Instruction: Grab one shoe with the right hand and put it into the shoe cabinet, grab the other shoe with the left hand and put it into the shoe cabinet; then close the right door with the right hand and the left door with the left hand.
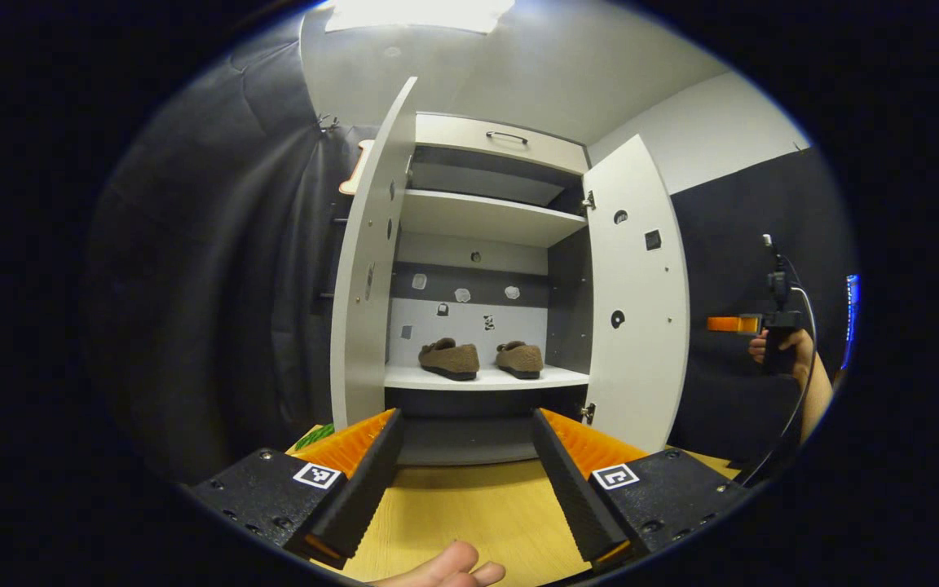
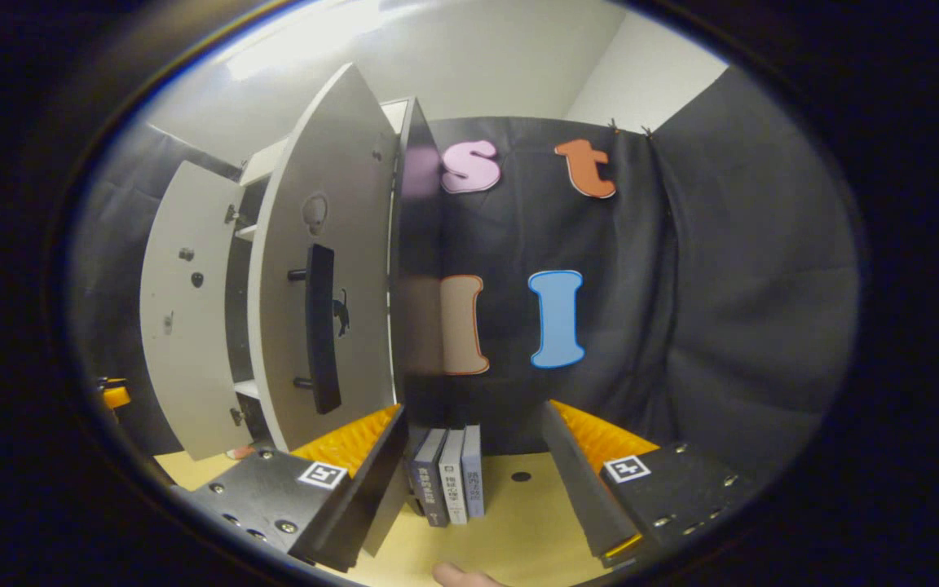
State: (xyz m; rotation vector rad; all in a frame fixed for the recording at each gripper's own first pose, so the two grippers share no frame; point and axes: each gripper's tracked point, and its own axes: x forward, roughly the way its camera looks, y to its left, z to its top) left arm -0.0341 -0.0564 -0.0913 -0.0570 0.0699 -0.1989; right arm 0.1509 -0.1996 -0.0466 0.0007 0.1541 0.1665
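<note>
The shoe cabinet (image 1: 486, 244) stands centre frame in the left gripper view with both doors swung wide, and both shoes (image 1: 449, 359) (image 1: 519, 359) sit side by side on its lower shelf. In the right gripper view the right door (image 2: 323, 269) rises left of centre, its upright handle (image 2: 323, 330) just above and left of the right gripper (image 2: 469, 481), which is released and holds nothing, making it the nearer hand. The left gripper (image 1: 465, 481) is likewise spread and empty; the cabinet's interior is hidden behind the right door in the right gripper view.

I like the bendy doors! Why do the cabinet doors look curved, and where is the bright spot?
In the left gripper view the fisheye lens bows the left door and right door outward; a ceiling light glares white at the top. In the right gripper view the right door bulges likewise, and a ceiling glow washes out the upper left.
</note>
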